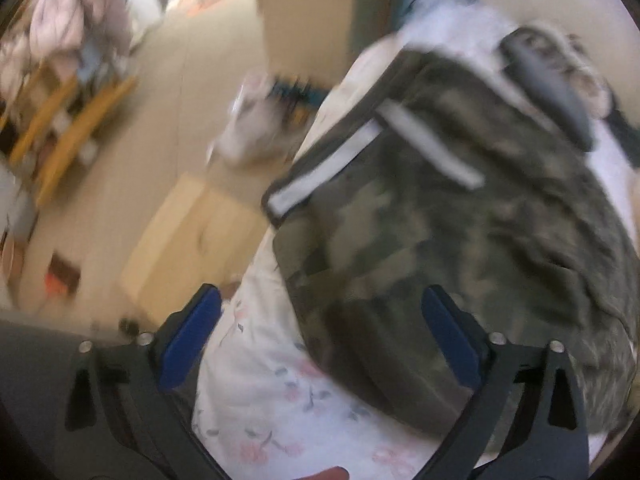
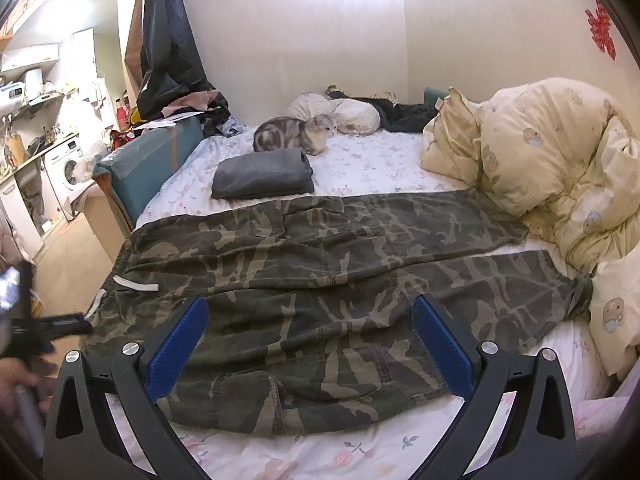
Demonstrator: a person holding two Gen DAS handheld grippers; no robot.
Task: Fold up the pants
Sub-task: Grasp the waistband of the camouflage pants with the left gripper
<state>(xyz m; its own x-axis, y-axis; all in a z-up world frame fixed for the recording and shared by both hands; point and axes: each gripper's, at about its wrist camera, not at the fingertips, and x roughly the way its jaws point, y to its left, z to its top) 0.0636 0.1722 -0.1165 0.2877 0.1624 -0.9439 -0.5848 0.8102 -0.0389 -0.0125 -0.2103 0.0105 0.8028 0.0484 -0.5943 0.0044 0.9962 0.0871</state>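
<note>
Blue-padded, the right gripper [image 2: 308, 344] hangs spread over the camouflage pants [image 2: 320, 280], clamping nothing. They lie flat across the floral sheet [image 2: 360, 168]. Spread too, the left gripper [image 1: 320, 340] hovers by what seems, through blur, their waistband. Beyond: folded grey garment [image 2: 262, 174], cat [image 2: 296, 136].

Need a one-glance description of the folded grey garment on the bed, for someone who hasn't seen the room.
Start at the bed with the floral sheet. Past the spread camouflage pants, just in front of the grey-and-white cat, lies the folded grey garment. It is the only neat, plain dark-grey stack there.
</note>
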